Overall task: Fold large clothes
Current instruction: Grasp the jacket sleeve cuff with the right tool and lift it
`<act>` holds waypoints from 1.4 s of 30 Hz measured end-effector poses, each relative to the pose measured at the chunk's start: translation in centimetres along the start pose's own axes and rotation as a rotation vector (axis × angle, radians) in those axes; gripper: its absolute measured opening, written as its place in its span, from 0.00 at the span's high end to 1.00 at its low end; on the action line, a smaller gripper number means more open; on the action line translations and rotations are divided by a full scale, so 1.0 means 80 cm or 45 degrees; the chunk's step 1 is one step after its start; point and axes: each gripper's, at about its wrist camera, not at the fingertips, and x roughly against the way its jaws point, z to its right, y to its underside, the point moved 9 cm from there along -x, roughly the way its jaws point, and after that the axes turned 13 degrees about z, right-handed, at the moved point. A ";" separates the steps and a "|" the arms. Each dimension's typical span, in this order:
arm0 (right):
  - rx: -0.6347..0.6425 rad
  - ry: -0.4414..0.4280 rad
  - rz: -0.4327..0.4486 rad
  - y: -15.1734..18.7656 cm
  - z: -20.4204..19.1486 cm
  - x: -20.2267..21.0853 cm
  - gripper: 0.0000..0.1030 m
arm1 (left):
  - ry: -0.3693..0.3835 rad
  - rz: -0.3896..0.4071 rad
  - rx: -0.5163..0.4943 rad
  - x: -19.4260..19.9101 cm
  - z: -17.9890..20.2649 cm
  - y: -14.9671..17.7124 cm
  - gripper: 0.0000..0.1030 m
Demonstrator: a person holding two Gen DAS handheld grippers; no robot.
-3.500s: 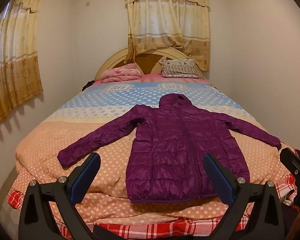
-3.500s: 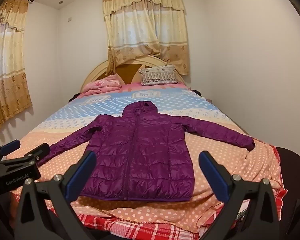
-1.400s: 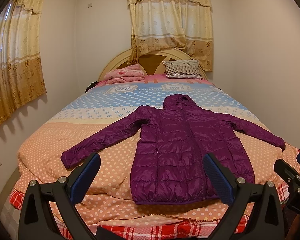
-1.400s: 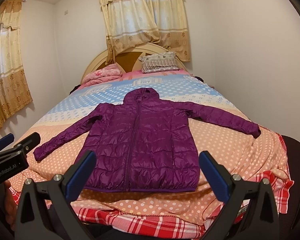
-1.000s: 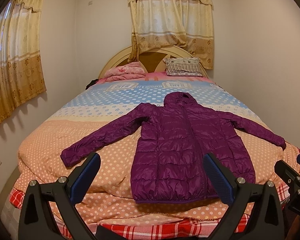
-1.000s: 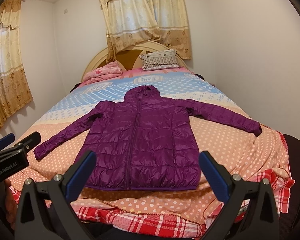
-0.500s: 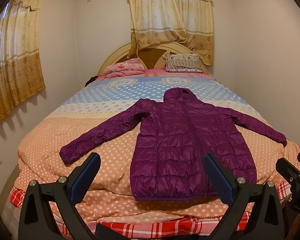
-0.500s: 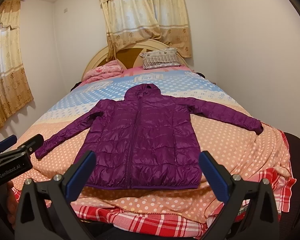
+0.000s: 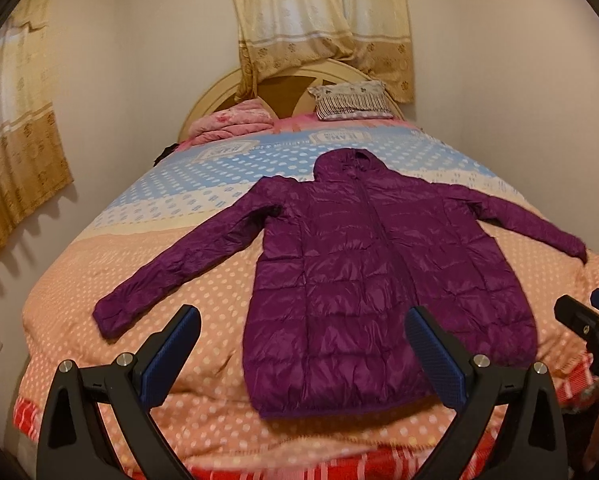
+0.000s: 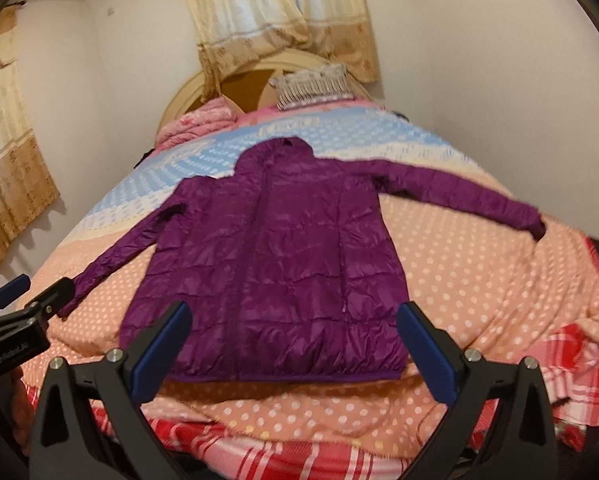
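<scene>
A purple hooded puffer jacket [image 9: 363, 272] lies flat and face up on the bed, sleeves spread out to both sides, hood toward the headboard. It also shows in the right wrist view [image 10: 275, 280]. My left gripper [image 9: 303, 344] is open and empty, above the foot of the bed near the jacket's hem. My right gripper [image 10: 295, 340] is open and empty, also near the hem. The right gripper shows at the right edge of the left wrist view [image 9: 587, 328]. The left gripper shows at the left edge of the right wrist view [image 10: 23, 320].
The bed [image 9: 179, 344] has a peach polka-dot cover with a blue band further up and a red plaid edge [image 10: 571, 344]. A striped pillow [image 9: 351, 100] and a pink folded blanket [image 9: 231, 124] lie by the headboard. Walls stand close on both sides.
Both grippers have moved forward and higher over the foot of the bed, so the jacket looks larger. The jacket has not moved. Both grippers stay open.
</scene>
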 end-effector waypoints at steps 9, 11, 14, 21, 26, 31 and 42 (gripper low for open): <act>-0.161 0.386 -0.063 -0.028 0.199 -0.106 0.00 | 0.008 -0.089 -0.067 -0.135 0.025 -0.005 0.01; -0.209 0.458 -0.079 -0.038 0.241 -0.114 0.01 | -0.006 -0.072 -0.096 -0.162 0.031 -0.012 0.01; -0.294 0.561 -0.094 -0.054 0.307 -0.122 0.07 | -0.004 -0.080 -0.106 -0.204 0.040 -0.015 0.01; -0.334 0.758 -0.116 -0.075 0.407 -0.131 0.12 | -0.033 -0.128 -0.119 -0.283 0.052 -0.017 0.01; -0.412 0.769 -0.142 -0.073 0.447 -0.147 0.15 | -0.056 -0.144 -0.148 -0.328 0.054 -0.021 0.01; -0.438 0.717 -0.240 -0.054 0.460 -0.183 0.36 | -0.127 -0.179 -0.193 -0.371 0.041 -0.012 0.01; -0.296 0.654 -0.240 -0.072 0.446 -0.190 0.86 | -0.110 -0.217 -0.107 -0.387 0.022 -0.007 0.01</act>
